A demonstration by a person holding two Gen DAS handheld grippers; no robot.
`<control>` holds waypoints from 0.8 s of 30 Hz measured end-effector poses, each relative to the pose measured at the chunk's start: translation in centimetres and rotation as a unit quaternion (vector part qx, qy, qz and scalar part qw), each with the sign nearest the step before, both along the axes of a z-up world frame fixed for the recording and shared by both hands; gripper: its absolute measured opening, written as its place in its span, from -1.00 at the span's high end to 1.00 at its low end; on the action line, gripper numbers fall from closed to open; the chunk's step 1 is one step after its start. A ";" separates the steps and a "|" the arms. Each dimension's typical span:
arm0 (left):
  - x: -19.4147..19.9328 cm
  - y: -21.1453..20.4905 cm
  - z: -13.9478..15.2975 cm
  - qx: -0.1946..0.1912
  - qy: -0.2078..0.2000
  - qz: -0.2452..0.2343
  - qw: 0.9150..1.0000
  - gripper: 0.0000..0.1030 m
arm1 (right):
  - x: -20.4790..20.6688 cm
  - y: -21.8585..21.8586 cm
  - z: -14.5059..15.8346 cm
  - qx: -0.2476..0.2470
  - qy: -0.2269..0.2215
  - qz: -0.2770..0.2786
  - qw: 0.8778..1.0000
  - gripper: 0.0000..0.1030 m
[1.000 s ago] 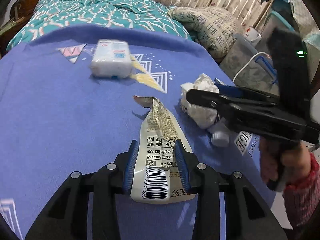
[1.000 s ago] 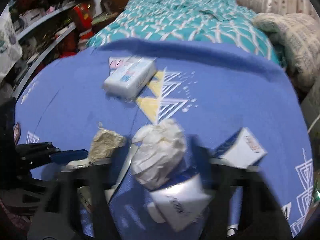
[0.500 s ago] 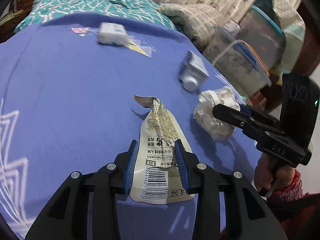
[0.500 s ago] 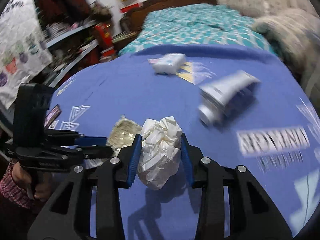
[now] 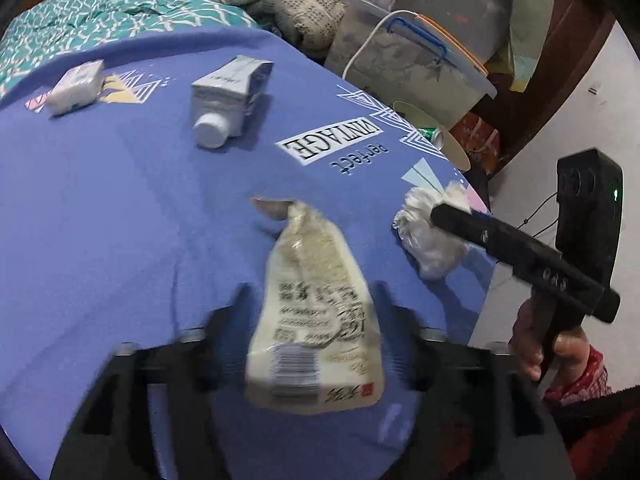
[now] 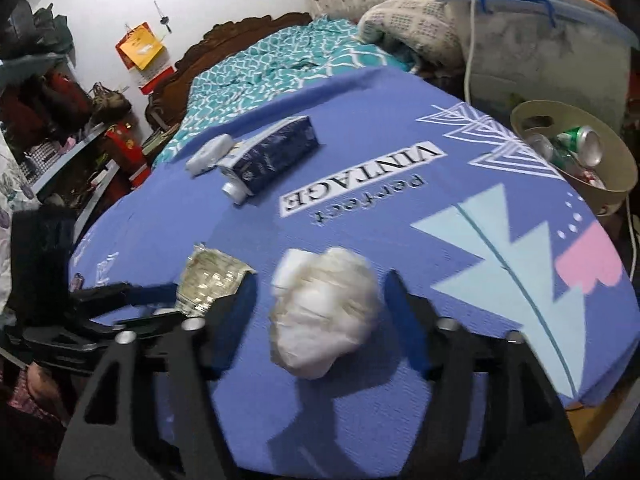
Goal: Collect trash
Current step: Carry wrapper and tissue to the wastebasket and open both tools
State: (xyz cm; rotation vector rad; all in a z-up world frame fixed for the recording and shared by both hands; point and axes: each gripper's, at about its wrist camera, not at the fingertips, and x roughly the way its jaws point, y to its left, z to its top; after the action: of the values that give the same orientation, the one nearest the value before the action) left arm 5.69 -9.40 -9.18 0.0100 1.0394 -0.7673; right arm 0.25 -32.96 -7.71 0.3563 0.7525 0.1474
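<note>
- A blue cloth (image 6: pixel 400 160) printed with white triangles and the word "VINTAGE" is covering the counter; a bed (image 6: pixel 280 60) with a teal quilt is lying beyond it at 12 o'clock, and shelves (image 6: pixel 60 140) are standing at 9 o'clock in the right wrist view.
- A tan bin (image 6: pixel 612 168) holding a green can (image 6: pixel 580 142) is sitting off the counter's edge at 2 o'clock in the right view, with a lidded tub (image 5: pixel 420 64) behind it.
- A carton (image 5: pixel 228 96) with a white cap is lying on its side near 11 o'clock in the left view; a small white pack (image 5: pixel 76 86) is lying farther off at 10 o'clock.
- The left claw (image 5: pixel 312 312) is opening, its blurred pads standing clear of the wrapper (image 5: pixel 316 320) between them.
- The right claw (image 6: pixel 320 304) is opening too, with the paper wad (image 6: pixel 324 312) between its pads and no longer pressed.
- A hand (image 5: pixel 540 344) with a red patterned cuff is holding the right claw's grip at 4 o'clock in the left view.
- Against half a second ago: both claws were then clamped on their trash; both have swung toward the counter's bin-side edge, so the "VINTAGE" print and the bin are now showing clearly.
</note>
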 end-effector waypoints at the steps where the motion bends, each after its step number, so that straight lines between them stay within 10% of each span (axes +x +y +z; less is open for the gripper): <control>1: 0.1 -0.2 0.1 0.008 -0.004 0.008 1.000 -0.64 | 0.1 0.4 -0.1 -0.006 -0.001 -0.001 1.000 -0.40; 7: 0.1 -1.4 0.0 0.052 -0.026 0.013 0.998 -0.60 | -1.0 0.8 -1.0 -0.003 -0.003 0.000 1.000 -0.50; 11: -0.5 -2.4 0.0 0.083 -0.059 0.009 0.995 0.18 | -2.1 -0.2 -1.4 0.000 -0.010 -0.014 1.000 -0.51; 17: 0.0 -3.6 0.0 0.071 -0.053 -0.004 0.996 0.36 | -2.8 -1.0 -1.6 -0.005 -0.022 -0.017 1.000 -0.52; 20: 0.9 -3.9 0.3 0.050 -0.033 -0.003 0.998 0.42 | -2.6 -0.5 -1.7 -0.016 -0.026 0.001 1.000 -0.05; 24: 2.2 -4.8 0.7 0.038 -0.020 -0.010 0.999 0.44 | -2.5 0.4 -1.4 -0.020 -0.032 0.022 0.999 0.04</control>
State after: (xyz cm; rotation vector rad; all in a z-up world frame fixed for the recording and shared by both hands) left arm 7.92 -14.22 -8.44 0.1004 1.0311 -0.7421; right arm -2.26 -32.55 -9.07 0.2954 0.6984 0.1846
